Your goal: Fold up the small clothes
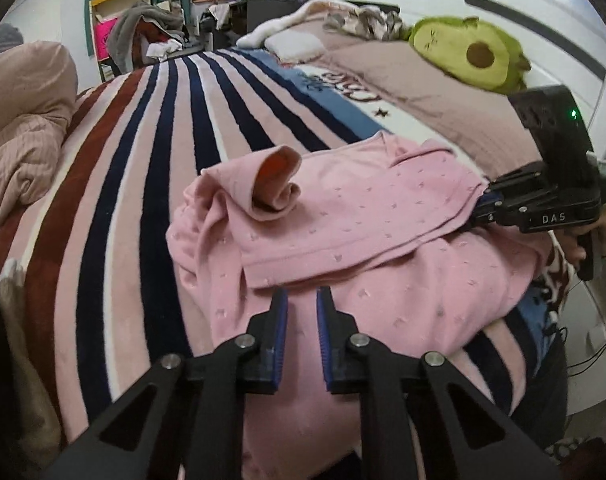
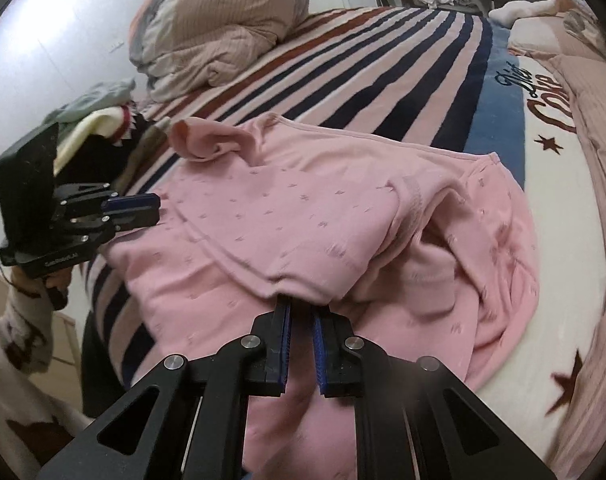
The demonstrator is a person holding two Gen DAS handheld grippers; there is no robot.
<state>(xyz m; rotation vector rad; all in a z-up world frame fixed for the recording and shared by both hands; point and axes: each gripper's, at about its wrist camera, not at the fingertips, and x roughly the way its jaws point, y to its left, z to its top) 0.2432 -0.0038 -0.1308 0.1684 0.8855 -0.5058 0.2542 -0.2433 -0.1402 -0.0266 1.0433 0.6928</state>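
One fold looks made in the pink sweater (image 1: 343, 216) lying on the striped blanket (image 1: 151, 128); the left gripper (image 1: 302, 300) and right gripper (image 2: 301, 308) are nearly closed, empty, at its folded edge; one sleeve (image 1: 277, 184) remains loose.

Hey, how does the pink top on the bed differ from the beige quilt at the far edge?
The pink top lies low and partly folded; the beige quilt is bunched into a tall heap. The top looks thin, with small scattered motifs; the quilt looks puffy, with fine ribbed lines and a grey part. Both are soft fabric resting on the striped blanket.
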